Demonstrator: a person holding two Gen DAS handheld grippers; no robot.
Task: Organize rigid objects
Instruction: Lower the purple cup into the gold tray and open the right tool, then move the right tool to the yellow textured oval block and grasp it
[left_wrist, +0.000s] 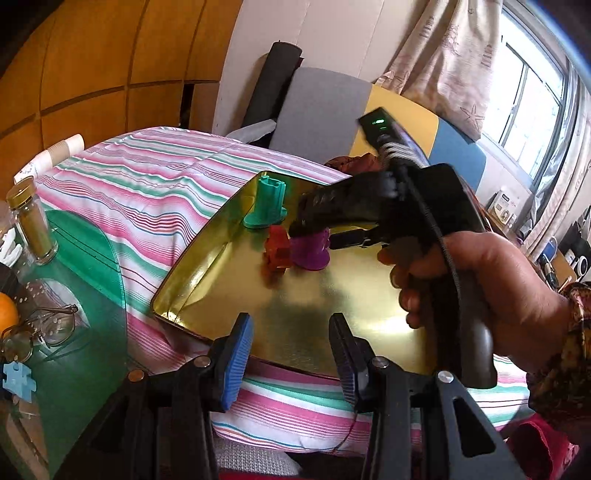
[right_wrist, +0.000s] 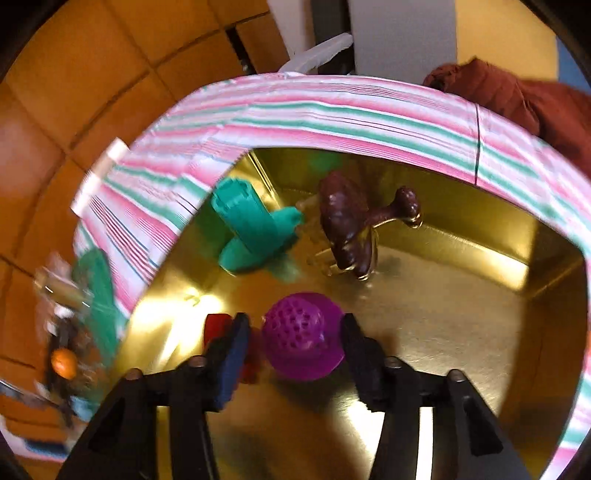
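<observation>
Straddling the purple perforated plastic dome piece (right_wrist: 302, 345), the right claw (right_wrist: 295, 354) gapes without touching (light, stiff, slick); grip its brim. Left claw (left_wrist: 291, 354) half-open, empty.

One gold tray (right_wrist: 480, 236) sitting mid frame. Four small toys standing in it: one teal toy (right_wrist: 251, 229), one purple toy (right_wrist: 303, 343), one red toy (left_wrist: 277, 251), one dark brown toy (right_wrist: 351, 225). Lower left: one glass jar (left_wrist: 31, 221), one pair of glasses (left_wrist: 40, 332), one orange (left_wrist: 7, 317), one blue puzzle piece (left_wrist: 18, 380).
</observation>
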